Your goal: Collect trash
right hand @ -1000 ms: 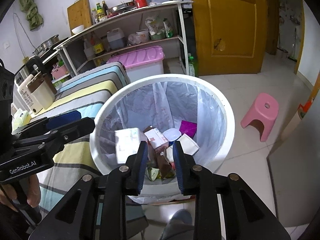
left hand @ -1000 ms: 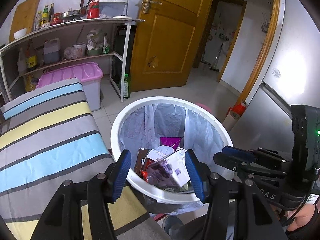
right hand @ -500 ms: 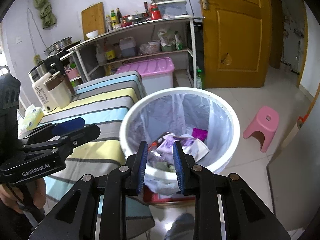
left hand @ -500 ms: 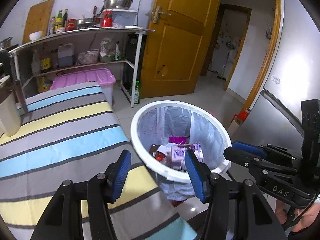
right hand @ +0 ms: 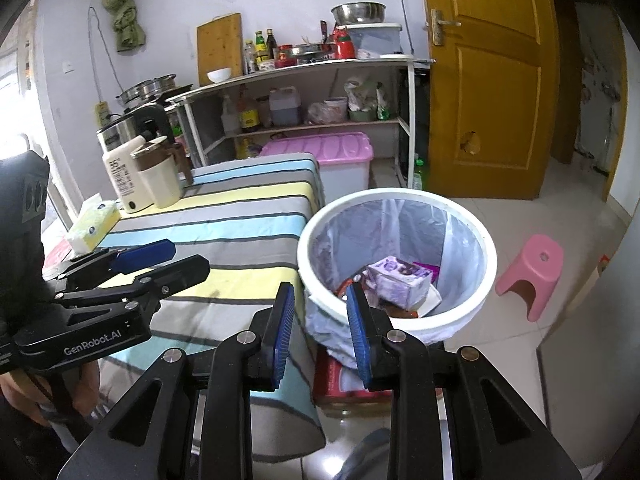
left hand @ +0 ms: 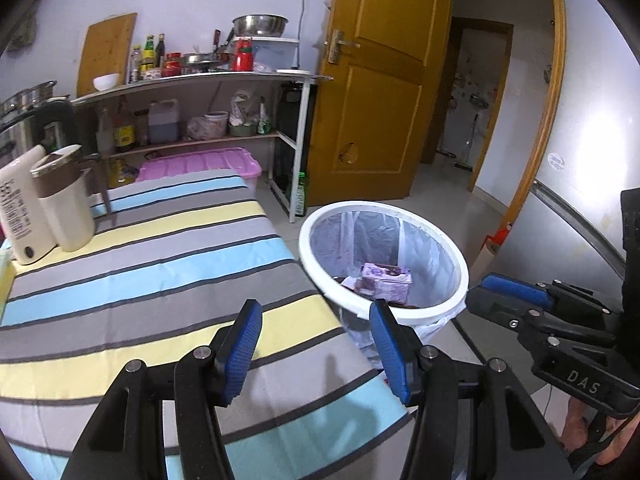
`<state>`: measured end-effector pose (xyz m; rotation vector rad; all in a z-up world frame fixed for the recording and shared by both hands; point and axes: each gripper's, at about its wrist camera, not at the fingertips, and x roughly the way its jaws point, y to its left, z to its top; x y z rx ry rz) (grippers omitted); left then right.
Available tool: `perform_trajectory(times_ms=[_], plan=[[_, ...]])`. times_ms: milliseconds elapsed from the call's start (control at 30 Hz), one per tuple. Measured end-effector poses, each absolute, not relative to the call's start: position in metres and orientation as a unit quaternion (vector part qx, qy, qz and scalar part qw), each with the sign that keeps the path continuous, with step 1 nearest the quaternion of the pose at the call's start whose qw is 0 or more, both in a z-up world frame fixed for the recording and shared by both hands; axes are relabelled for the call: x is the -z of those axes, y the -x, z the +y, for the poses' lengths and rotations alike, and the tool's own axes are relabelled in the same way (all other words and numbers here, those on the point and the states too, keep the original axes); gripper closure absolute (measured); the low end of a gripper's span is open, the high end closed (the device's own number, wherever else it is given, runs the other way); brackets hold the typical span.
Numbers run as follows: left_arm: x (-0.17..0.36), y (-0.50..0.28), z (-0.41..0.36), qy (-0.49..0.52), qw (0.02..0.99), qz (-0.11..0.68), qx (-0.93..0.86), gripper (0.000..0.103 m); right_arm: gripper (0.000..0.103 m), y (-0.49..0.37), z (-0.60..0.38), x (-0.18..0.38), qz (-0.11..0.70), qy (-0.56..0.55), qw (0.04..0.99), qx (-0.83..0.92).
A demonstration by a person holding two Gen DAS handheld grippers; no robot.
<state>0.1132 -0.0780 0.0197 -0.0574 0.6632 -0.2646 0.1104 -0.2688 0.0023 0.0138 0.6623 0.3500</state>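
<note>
A white bin [left hand: 360, 204] with a clear liner stands on the floor by the table's corner. Several pieces of trash lie in it, a purple printed carton [left hand: 386, 280] on top. My left gripper [left hand: 316, 344] hangs open over the striped tablecloth, just short of the bin's rim, with nothing between its blue pads. In the right wrist view the bin [right hand: 392, 193] and carton [right hand: 400, 280] show again. My right gripper [right hand: 320, 332] stands open with a narrower gap, empty, over the table's corner beside the bin. Each gripper shows in the other's view, the right gripper [left hand: 516, 292] and the left gripper [right hand: 152, 256].
The striped table [left hand: 160, 264] carries a cream jug [left hand: 66, 204], a white bottle [left hand: 20, 216] and a tissue box [right hand: 94, 226]. A pink stool [right hand: 536, 272] stands right of the bin, a red box [right hand: 340, 380] at its foot. A pink-lidded crate [right hand: 332, 148], shelves and a wooden door lie behind.
Both grippers have drawn back and risen from above the bin's mouth. The bin now sits farther off and to the right, and more of the table has come into view.
</note>
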Motion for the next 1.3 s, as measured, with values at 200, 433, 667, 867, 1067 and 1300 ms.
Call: perform_trajectory(times_ms=[200,433,667,867,1067,1300], plan=[[-0.021,-0.092,-0.069,0.028,0.940,0.321,0.112,0.047,0.075,-0.097,-0.266,-0.004,0.318,-0.009,0.931,-0.178],[-0.021,-0.075,-0.065,0.022,0.944,0.316,0.096,0.047,0.075,-0.084,-0.265,-0.004,0.315,-0.009,0.931,-0.182],[-0.022,-0.071,-0.065,0.023,0.944,0.315,0.092,0.047,0.075,-0.080,-0.266,-0.002,0.314,-0.010,0.931,-0.183],[-0.024,-0.067,-0.067,0.021,0.945,0.313,0.091,0.047,0.075,-0.077,-0.267,-0.004,0.310,-0.010,0.933,-0.182],[-0.024,-0.067,-0.067,0.021,0.945,0.313,0.092,0.047,0.075,-0.076,-0.266,-0.003,0.310,-0.010,0.933,-0.183],[-0.023,-0.067,-0.066,0.021,0.945,0.312,0.092,0.047,0.075,-0.075,-0.266,-0.004,0.309,-0.010,0.933,-0.183]])
